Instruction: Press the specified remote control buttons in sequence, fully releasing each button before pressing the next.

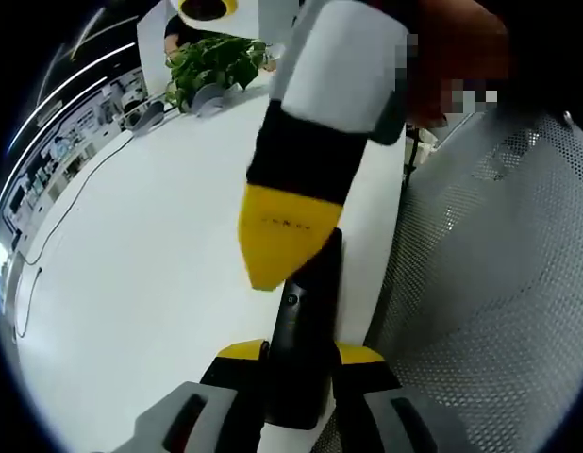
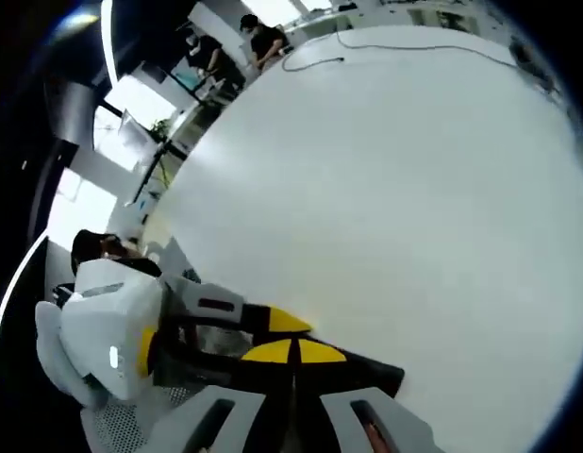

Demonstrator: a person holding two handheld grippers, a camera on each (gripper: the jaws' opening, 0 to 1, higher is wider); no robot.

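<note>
Wide white tabletop (image 1: pixel 131 283) carries setup. Left gripper (image 1: pixel 301 363) pinches slim black remote control (image 1: pixel 306 330) between yellow pads. Right gripper (image 1: pixel 282 245), jaws pressed together, tip at remote's upper buttons. Judgement: press step in hand; next requires full lift-off.

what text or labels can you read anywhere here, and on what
None can be read.
Right gripper: a dark row of marks on its yellow tip, too blurred to read.
Remote control, held in the left gripper: one small round button near its top, no readable label.
White table: no print.
</note>
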